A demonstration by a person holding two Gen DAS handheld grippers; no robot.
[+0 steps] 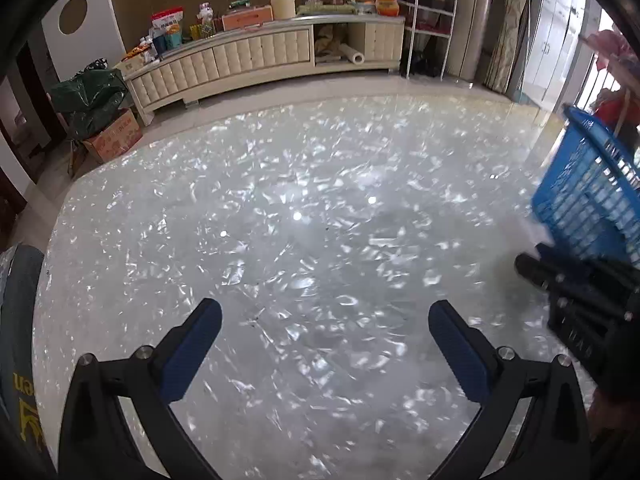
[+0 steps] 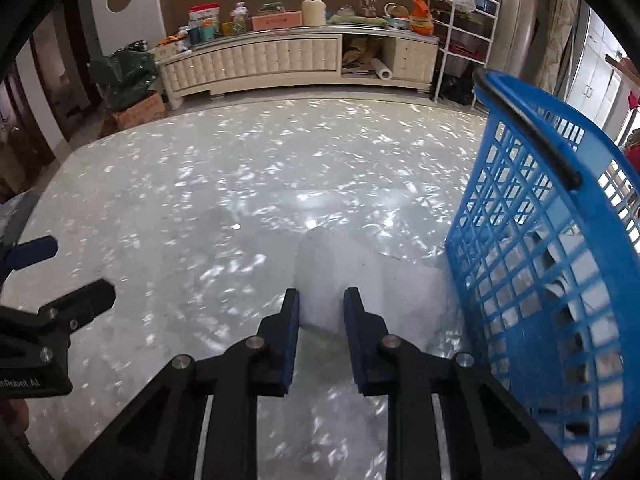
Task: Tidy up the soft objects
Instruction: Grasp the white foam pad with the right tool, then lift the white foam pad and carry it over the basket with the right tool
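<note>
The right gripper (image 2: 321,300) has its jaws drawn narrow around a white cloth (image 2: 340,268), pale and blurred, which lies on the table (image 2: 200,200) and runs from between the pads toward 1 o'clock, up to the foot of the blue basket (image 2: 560,240). The pads look pressed against the cloth's near edge, so I judge it pinched, though the blur keeps the contact from being certain. The basket stands tilted at 3 o'clock of the gripper, its open side facing the cloth, with something pale inside that I cannot make out.

The left gripper (image 1: 324,344) hangs wide apart over bare table with nothing between its pads. In its view the right gripper (image 1: 532,264) sits at 3 o'clock, just beside the basket (image 1: 592,200).

The step in hand appears to be taking the cloth to put it in the basket. To do it well, the grip should be confirmed before any lift: soft cloth slips from a shallow bite, so the pads need a fold and not a single edge. Lift straight up until the trailing end clears the table, then swing toward 3 o'clock and over the rim, so that nothing drags or catches on the lattice. The light basket may tip or slide if bumped; the free left gripper could steady its rim.
</note>
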